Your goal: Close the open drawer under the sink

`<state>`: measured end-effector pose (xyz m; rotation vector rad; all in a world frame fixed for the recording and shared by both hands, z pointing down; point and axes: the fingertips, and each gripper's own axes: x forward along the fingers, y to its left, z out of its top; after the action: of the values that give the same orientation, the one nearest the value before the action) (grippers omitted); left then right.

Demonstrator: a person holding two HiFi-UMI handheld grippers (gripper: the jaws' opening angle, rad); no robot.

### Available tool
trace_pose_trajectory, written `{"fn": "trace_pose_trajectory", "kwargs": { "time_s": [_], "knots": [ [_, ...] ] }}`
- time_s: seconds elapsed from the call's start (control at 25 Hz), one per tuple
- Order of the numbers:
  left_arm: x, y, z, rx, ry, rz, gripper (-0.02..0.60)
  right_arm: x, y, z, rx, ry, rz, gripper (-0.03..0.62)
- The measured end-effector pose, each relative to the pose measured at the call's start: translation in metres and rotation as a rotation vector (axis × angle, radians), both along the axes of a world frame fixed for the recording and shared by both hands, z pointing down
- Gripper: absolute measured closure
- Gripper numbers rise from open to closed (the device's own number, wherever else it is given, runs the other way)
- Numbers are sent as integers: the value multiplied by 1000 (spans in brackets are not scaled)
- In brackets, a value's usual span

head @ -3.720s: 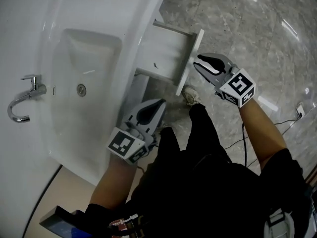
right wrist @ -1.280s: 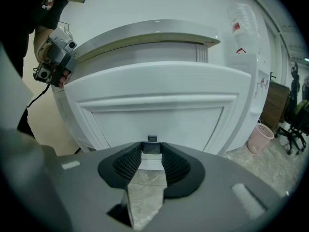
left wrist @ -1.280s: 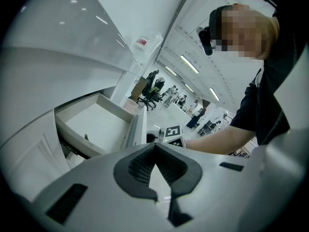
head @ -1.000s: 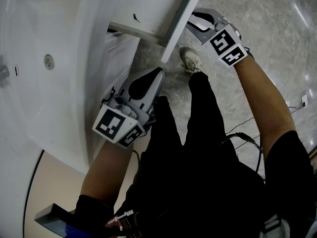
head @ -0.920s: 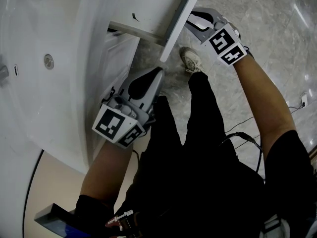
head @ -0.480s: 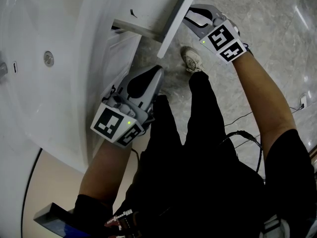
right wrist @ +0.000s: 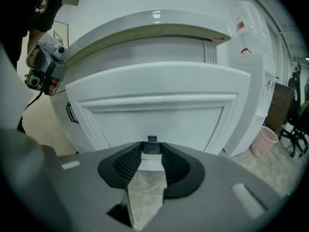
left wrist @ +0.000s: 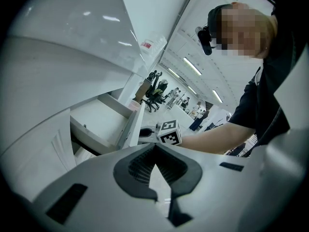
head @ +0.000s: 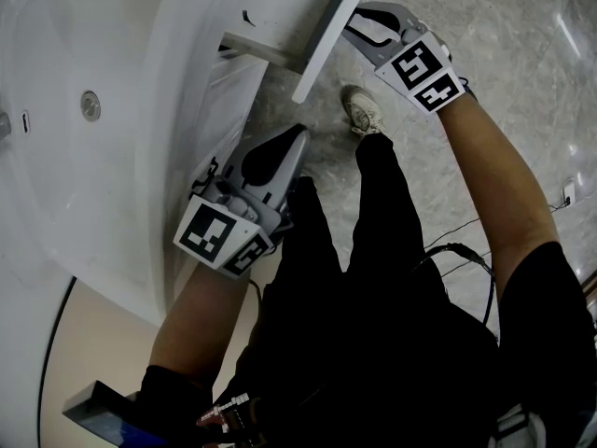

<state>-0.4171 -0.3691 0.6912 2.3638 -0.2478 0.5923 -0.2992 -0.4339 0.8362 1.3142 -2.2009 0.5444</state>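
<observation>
**Right gripper on the pull of the open drawer**

The white panelled drawer (head: 280, 12) stands pulled out from under the white ceramic sink (head: 75, 157). It juts over the grey marble floor (head: 485, 45), and its front panel (head: 328, 31) runs slantwise across the top of the head view.

The right gripper (head: 353, 28) is at the outer face of that front. In the right gripper view its jaws stand partly apart, with the small dark drawer pull (right wrist: 152, 148) lodged between their tips. The pads look closed on the pull from both sides.

The left gripper (head: 298, 134) is lower in the head view, beside the white cabinet door (head: 229, 101) below the sink. It is well apart from the drawer. In the left gripper view its jaw tips meet and nothing is between them.

A pale shoe (head: 359, 112) of the person rests on the floor between the two grippers, just below the drawer's front corner
</observation>
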Motion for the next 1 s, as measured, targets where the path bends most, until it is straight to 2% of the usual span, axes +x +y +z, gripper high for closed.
{"fn": "trace_pose_trajectory", "kwargs": {
  "time_s": [1.0],
  "knots": [
    [-11,-7,5,-6,4,-22,581,-19,-42,-2,29,-18,-2,467]
  ]
}}
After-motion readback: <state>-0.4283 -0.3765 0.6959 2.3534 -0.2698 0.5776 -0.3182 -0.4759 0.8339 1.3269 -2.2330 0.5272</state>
